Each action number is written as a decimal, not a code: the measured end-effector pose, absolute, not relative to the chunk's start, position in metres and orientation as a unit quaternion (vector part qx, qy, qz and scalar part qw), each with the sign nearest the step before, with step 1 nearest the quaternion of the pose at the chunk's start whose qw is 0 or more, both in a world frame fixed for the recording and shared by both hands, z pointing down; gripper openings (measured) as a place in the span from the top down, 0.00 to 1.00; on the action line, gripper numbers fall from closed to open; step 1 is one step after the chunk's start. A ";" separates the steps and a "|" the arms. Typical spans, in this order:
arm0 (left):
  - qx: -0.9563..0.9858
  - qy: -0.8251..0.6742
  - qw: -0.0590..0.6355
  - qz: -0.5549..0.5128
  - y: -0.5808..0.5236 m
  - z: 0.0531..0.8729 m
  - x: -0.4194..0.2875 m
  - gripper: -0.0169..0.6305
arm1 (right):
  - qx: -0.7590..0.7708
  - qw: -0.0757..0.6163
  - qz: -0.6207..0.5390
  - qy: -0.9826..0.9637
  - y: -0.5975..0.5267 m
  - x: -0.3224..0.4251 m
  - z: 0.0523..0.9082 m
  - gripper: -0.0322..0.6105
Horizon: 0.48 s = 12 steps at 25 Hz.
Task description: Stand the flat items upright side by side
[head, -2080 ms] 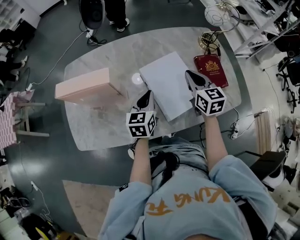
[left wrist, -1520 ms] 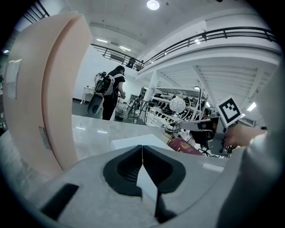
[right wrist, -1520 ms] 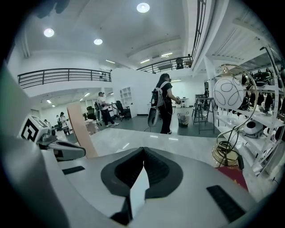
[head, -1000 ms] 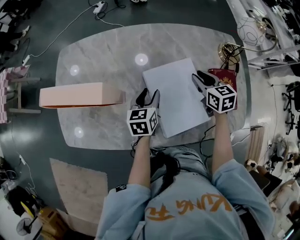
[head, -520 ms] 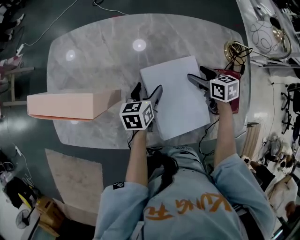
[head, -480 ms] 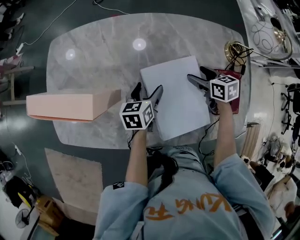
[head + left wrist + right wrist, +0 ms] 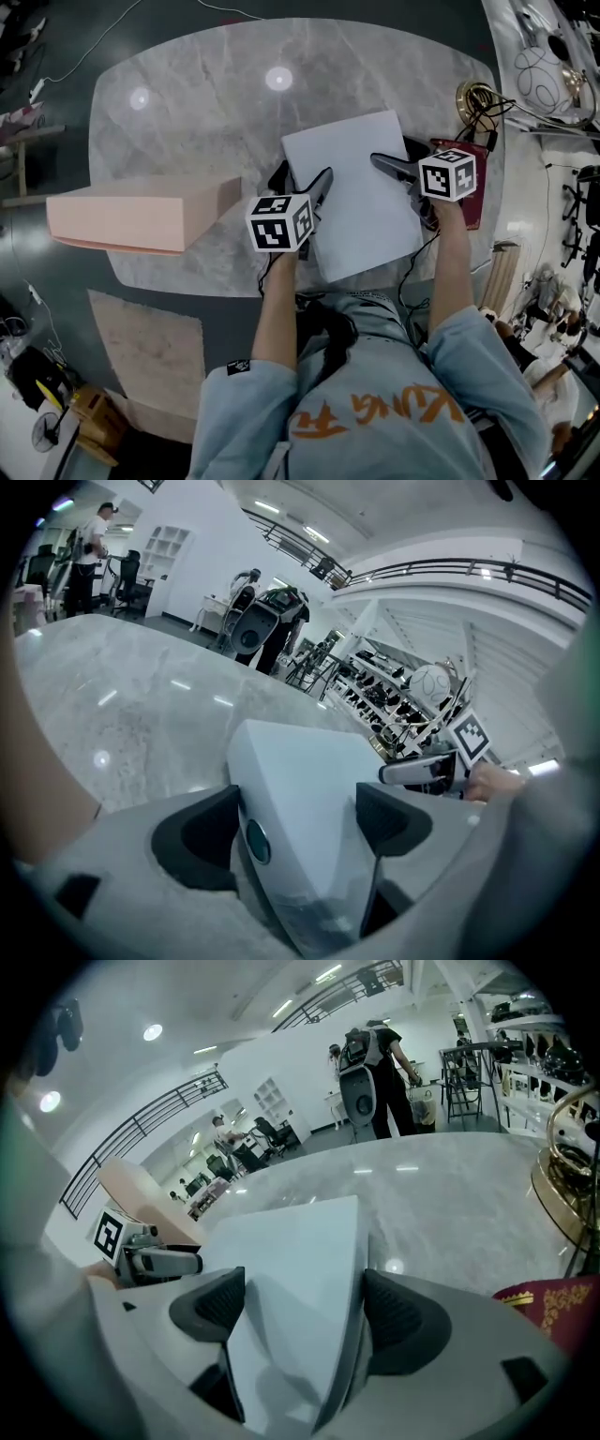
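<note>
A flat white rectangular box (image 7: 352, 178) is seen lying face-down on a grey marble table with rounded corners (image 7: 206, 103), set slightly askew near the table's near edge. The left gripper (image 7: 302, 183) is placed at the box's left edge and the right gripper (image 7: 394, 155) at its right edge, each pointed downward and inward. In the left gripper view the jaws are shown spread wide, having just been opening, with the left edge of the white box between them and no pad seen pressing on it. The same is shown in the right gripper view: the jaws have just been opening and stand apart, and the box's right edge is framed between the two dark pads, unclamped. A flat pale pink box (image 7: 141, 211) is stood on edge toward the table's left side, well apart from the white one. A dark red booklet with a gold emblem (image 7: 473, 202) is laid flat just beside the white box on the right (largely covered by the right gripper in the head view). A gold-coloured ring-shaped base with a dark cable (image 7: 473, 94) is found at the table's far right corner.
</note>
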<state>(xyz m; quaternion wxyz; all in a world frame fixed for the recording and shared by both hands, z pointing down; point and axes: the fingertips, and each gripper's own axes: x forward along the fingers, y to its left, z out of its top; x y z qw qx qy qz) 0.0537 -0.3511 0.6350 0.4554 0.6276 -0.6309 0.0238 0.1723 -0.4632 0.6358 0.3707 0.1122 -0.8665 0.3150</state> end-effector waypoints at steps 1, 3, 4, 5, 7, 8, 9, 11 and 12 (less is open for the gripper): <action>0.628 -0.632 0.454 0.025 -0.351 0.634 0.054 0.37 | 0.114 0.369 0.316 -0.867 -0.462 0.172 0.635 0.33; 0.631 -0.635 0.446 0.028 -0.351 0.630 0.054 0.37 | 0.120 0.363 0.313 -0.869 -0.461 0.171 0.632 0.33; 0.633 -0.636 0.440 0.029 -0.351 0.628 0.054 0.37 | 0.125 0.359 0.311 -0.871 -0.460 0.171 0.630 0.33; 0.635 -0.638 0.434 0.030 -0.352 0.625 0.054 0.37 | 0.130 0.356 0.307 -0.873 -0.460 0.172 0.627 0.34; 0.640 -0.641 0.423 0.031 -0.353 0.619 0.054 0.37 | 0.140 0.346 0.298 -0.878 -0.460 0.173 0.620 0.34; 0.642 -0.643 0.416 0.032 -0.353 0.615 0.054 0.37 | 0.144 0.341 0.294 -0.881 -0.459 0.173 0.615 0.34; 0.645 -0.645 0.408 0.032 -0.353 0.609 0.054 0.37 | 0.146 0.335 0.288 -0.885 -0.459 0.173 0.609 0.34; 0.650 -0.651 0.391 0.033 -0.351 0.597 0.053 0.37 | 0.148 0.323 0.276 -0.893 -0.456 0.173 0.597 0.34; 0.652 -0.654 0.382 0.035 -0.350 0.591 0.053 0.38 | 0.149 0.316 0.269 -0.898 -0.454 0.173 0.591 0.34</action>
